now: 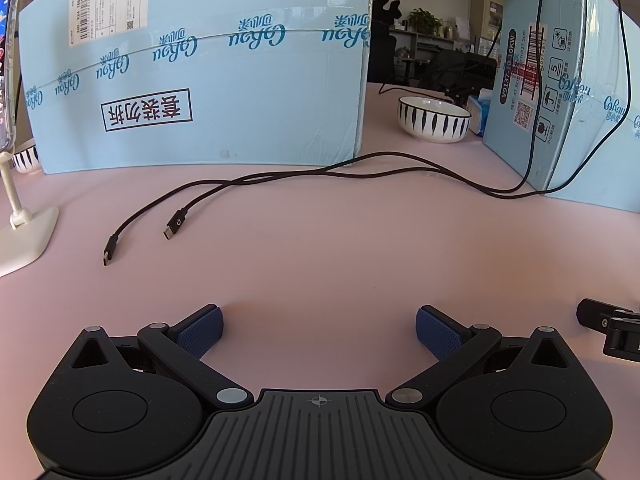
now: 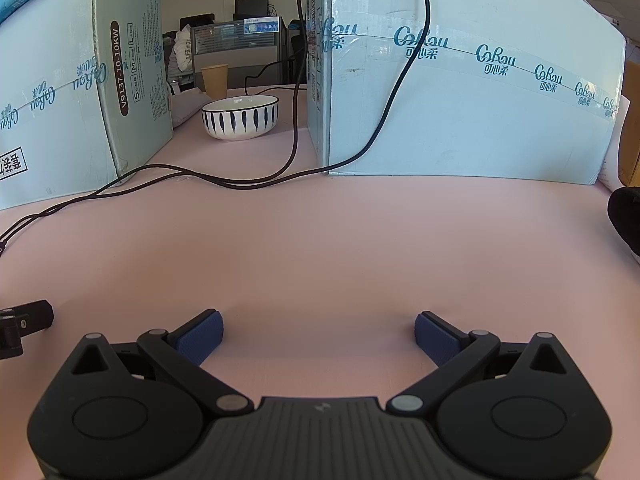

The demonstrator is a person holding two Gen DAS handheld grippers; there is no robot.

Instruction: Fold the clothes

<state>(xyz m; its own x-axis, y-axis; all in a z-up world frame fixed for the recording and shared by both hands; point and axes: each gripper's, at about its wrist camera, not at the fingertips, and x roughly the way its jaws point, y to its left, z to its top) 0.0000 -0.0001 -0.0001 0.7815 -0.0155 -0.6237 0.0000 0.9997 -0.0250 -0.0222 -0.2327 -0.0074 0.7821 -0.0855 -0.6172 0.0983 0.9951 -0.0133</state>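
Note:
No garment shows in either view. My left gripper (image 1: pixel 319 330) is open and empty, its blue pads (image 1: pixel 200 334) wide apart just above the pink table (image 1: pixel 320 248). My right gripper (image 2: pixel 319 334) is also open and empty over the same pink table (image 2: pixel 320 248), blue pads (image 2: pixel 436 338) spread. A part of the right gripper (image 1: pixel 610 330) shows at the right edge of the left wrist view, and a part of the left gripper (image 2: pixel 22 326) at the left edge of the right wrist view. The two sit side by side.
Two black USB cables (image 1: pixel 280 184) lie across the table, plugs at the left. Light blue cartons (image 1: pixel 200 72) (image 2: pixel 460 92) stand at the back, with a striped white bowl (image 1: pixel 434 119) (image 2: pixel 240 117) between them. A phone stand (image 1: pixel 24 232) is at far left, a dark object (image 2: pixel 626 216) at far right.

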